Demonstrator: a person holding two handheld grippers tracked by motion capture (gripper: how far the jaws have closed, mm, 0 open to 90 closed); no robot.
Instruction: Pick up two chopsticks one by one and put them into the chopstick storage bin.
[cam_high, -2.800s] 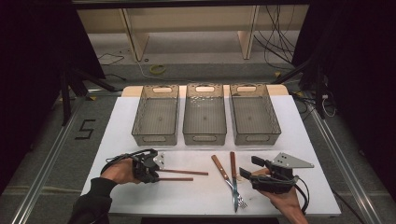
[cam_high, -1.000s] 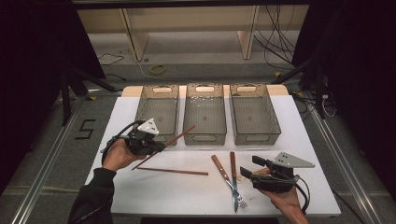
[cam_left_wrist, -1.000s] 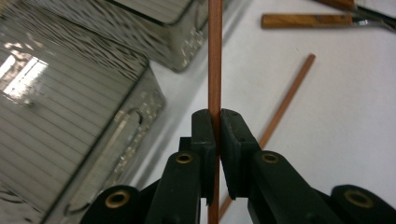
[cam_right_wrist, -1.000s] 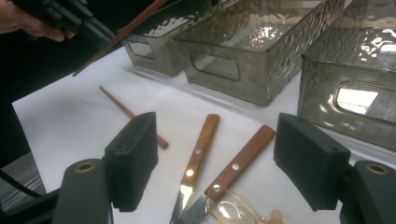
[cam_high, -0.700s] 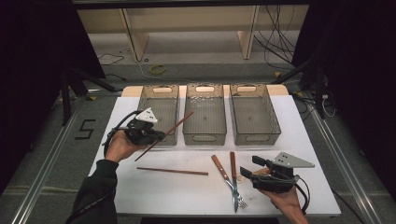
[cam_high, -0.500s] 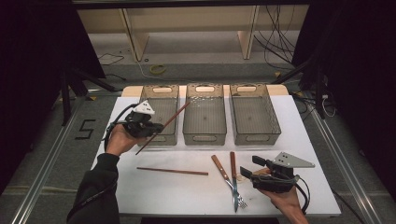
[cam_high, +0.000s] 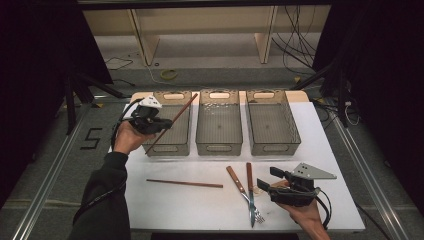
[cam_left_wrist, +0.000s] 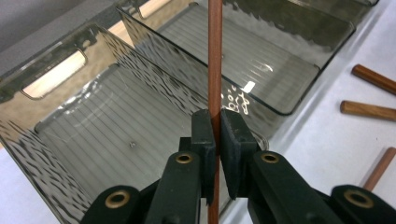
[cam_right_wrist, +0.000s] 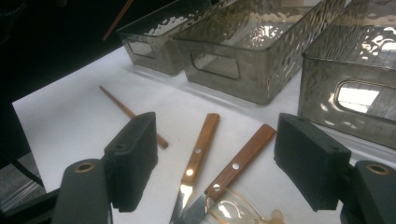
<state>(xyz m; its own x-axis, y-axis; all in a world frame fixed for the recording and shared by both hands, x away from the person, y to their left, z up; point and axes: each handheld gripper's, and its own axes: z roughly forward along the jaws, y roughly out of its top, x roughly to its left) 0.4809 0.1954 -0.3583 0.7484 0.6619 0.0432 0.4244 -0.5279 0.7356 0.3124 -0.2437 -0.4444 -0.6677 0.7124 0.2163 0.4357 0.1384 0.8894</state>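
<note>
While the thin brown wooden chopstick (cam_left_wrist: 215, 70) is clamped in the closed left gripper (cam_high: 159, 124) above the leftmost smoky clear plastic bin (cam_high: 176, 134), it should be levelled lengthwise before release. The right gripper (cam_right_wrist: 215, 161) is held open, empty.

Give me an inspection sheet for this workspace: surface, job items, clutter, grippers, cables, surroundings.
Surface: white table top, flat.
Job items: one brown chopstick held tilted over the left bin; a second chopstick lies flat on the table.
Clutter: wooden-handled knife and fork lie side by side; middle bin and right bin hold nothing.
Grippers: left gripper shut on the chopstick; right gripper open, facing the knife and fork handles.
Cables: loose cables on the floor behind the table.
Surroundings: dark curtains at both sides; wooden frame legs beyond.
</note>
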